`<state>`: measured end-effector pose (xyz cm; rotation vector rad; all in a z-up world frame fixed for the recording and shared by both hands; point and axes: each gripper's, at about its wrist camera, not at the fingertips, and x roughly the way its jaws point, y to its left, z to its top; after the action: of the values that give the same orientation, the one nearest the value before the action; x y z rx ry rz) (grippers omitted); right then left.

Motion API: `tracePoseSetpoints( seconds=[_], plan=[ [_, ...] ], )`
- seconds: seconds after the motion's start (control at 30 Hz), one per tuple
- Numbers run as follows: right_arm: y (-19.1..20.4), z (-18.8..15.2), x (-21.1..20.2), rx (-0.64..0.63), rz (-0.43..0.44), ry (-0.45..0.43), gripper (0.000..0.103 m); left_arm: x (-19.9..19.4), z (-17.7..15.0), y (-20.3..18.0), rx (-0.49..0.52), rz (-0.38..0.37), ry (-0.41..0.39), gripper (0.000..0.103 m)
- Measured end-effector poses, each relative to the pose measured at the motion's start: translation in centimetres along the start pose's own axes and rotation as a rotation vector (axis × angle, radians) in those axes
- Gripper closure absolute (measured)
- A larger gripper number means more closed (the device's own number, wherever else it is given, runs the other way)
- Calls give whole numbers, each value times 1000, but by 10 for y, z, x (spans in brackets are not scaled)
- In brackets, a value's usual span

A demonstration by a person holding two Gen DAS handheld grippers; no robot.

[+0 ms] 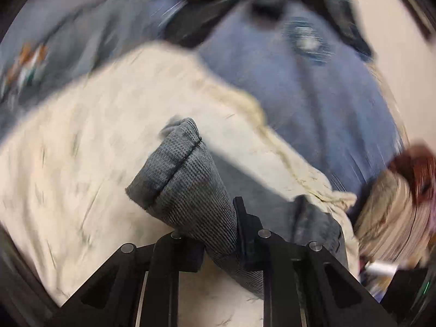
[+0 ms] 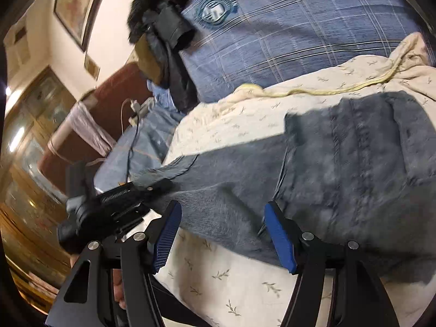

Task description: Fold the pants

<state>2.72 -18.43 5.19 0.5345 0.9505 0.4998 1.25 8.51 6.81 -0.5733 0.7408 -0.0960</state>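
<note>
Over the cream leaf-print bedsheet (image 2: 239, 278), my left gripper (image 1: 218, 242) clamps one grey corduroy pants (image 2: 340, 169) leg; my right gripper (image 2: 222, 234) hovers released, pants toward 1 o'clock.

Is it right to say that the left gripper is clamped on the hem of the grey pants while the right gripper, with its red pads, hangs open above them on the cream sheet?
Not quite: the pads are blue, not red, as the right wrist view shows. The rest stands: the left gripper is shut on the grey pants, and the right gripper hangs open above them over the cream sheet.
</note>
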Motion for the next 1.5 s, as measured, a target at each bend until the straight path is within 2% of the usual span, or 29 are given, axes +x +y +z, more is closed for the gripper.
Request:
tracePoseSetpoints(
  seconds=[0.07, 0.17, 0.33, 0.43, 0.53, 0.6, 0.7, 0.8, 0.87, 0.97, 1.03, 1.07, 1.13, 1.17, 1.2, 1.3, 1.33, 1.4, 1.5],
  plan=[
    [-9, 15, -14, 17, 7, -14, 38, -9, 2, -37, 128, -19, -50, 87],
    [-32, 32, -47, 57, -4, -111, 38, -20, -8, -98, 311, -101, -97, 87],
    [-82, 37, -84, 178, -29, -222, 37, -4, -38, -171, 469, -231, -54, 88],
    [-108, 39, -107, 268, 8, -284, 37, 15, -65, -206, 563, -287, -2, 88],
    [-129, 40, -122, 341, 70, -325, 28, 47, -98, -233, 644, -300, 100, 88],
    [-139, 43, -124, 371, 102, -316, 24, 68, -114, -244, 686, -301, 169, 88],
    [-151, 44, -118, 409, 125, -276, 20, 97, -139, -254, 759, -235, 234, 87],
    [-162, 40, -101, 446, 65, -182, 20, 104, -145, -259, 784, -211, 225, 86],
    [-162, 40, -88, 426, 21, -127, 21, 102, -147, -266, 810, -209, 211, 86],
    [-153, 45, -97, 381, -48, -187, 22, 97, -146, -264, 830, -210, 192, 86],
    [-142, 56, -109, 317, -33, -245, 22, 95, -150, -263, 838, -217, 202, 86],
    [-137, 66, -107, 286, -7, -231, 25, 94, -152, -259, 842, -218, 207, 86],
    [-133, 84, -87, 214, -34, -113, 29, 95, -153, -257, 856, -219, 211, 86],
    [-135, 87, -76, 200, -37, -58, 39, 92, -153, -246, 861, -222, 207, 86],
    [-142, 87, -61, 206, -48, -4, 48, 92, -154, -246, 869, -224, 202, 86],
    [-164, 74, -36, 273, -104, 92, 54, 93, -157, -244, 889, -230, 204, 85],
    [-166, 73, -32, 265, -119, 103, 61, 94, -159, -243, 888, -233, 208, 85],
    [-165, 73, -30, 241, -146, 103, 96, 90, -161, -241, 889, -235, 196, 85],
    [-154, 73, -42, 202, -161, 65, 97, 88, -158, -242, 879, -244, 197, 86]
  ],
)
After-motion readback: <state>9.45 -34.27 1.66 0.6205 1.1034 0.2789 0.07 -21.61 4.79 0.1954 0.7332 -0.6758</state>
